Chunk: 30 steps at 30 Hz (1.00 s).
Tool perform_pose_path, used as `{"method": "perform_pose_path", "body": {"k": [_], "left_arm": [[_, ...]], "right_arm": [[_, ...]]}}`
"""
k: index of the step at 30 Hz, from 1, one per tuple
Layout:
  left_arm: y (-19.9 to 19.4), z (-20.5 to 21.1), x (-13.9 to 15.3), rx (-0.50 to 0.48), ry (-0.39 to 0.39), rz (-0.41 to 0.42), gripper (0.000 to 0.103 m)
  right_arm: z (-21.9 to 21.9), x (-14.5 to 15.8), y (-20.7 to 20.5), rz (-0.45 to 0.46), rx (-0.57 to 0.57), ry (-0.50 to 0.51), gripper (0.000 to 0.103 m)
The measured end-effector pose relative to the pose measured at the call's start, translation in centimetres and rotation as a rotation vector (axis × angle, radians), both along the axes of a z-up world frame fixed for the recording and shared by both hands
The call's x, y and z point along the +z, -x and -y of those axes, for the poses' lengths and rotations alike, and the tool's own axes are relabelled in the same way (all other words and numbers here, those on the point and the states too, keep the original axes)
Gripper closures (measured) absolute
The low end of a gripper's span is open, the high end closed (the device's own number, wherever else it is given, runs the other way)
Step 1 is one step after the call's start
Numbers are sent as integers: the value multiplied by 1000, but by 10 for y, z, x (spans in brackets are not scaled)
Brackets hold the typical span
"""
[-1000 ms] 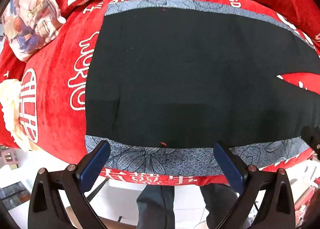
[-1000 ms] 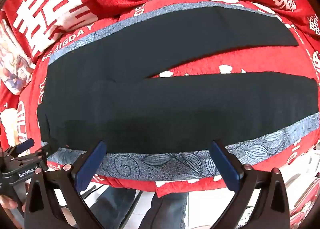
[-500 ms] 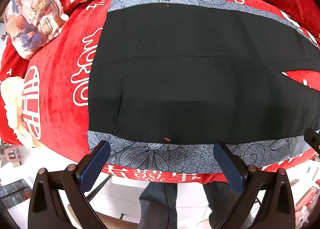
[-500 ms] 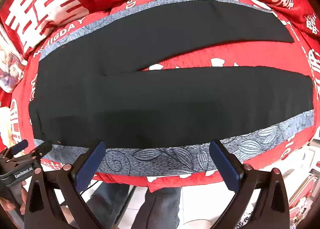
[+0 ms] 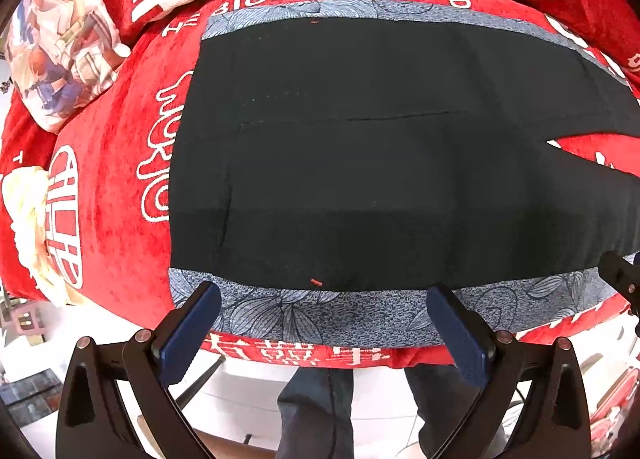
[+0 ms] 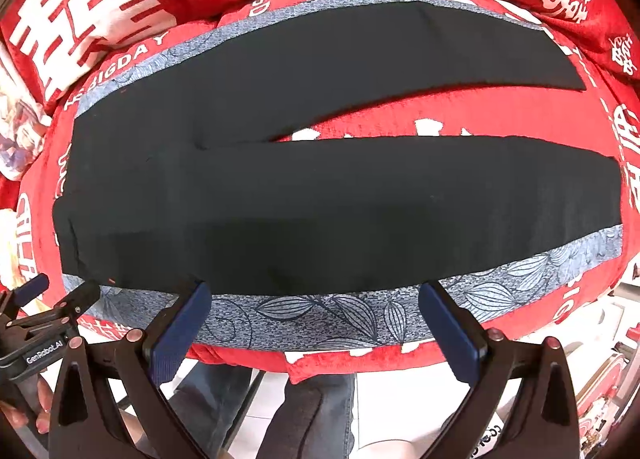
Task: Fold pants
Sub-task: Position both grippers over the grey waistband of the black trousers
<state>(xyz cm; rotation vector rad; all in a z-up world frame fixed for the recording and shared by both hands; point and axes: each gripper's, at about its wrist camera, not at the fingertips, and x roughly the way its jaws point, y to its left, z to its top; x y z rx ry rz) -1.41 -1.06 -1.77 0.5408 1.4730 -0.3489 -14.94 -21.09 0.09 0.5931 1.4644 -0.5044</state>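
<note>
Black pants (image 6: 320,195) lie flat on a red bedspread, waist to the left, both legs spread apart to the right. A grey-blue leaf-patterned stripe (image 6: 320,315) runs along each outer side. The left wrist view shows the waist and seat of the pants (image 5: 380,163). My left gripper (image 5: 324,323) hangs open over the near edge, just short of the patterned stripe (image 5: 320,315), holding nothing. My right gripper (image 6: 316,315) is open too, over the near leg's stripe, empty. The left gripper's tool (image 6: 40,323) shows at the lower left of the right wrist view.
The red bedspread (image 5: 112,179) with white lettering covers the bed. A printed pillow (image 5: 60,51) lies at the far left, and something cream-coloured (image 5: 24,219) sits at the left edge. A person's legs (image 5: 328,411) in dark trousers stand below the bed's near edge on a white floor.
Both grippers have pulled back slightly toward the near edge and risen, so the pants sit a little farther away in both views. Both stay open.
</note>
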Motion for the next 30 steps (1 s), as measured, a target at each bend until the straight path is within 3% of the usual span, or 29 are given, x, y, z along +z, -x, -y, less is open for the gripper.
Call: {"method": "perform_pose_path", "body": {"k": [13,30], "left_arm": [[2,7,-4,-1,-31,16,0],[25,24,-2,90,-76,49,0]], "right_arm": [[10,-6,4,6,4,2,0],[31,-8,15,28,67,-12,0]]}}
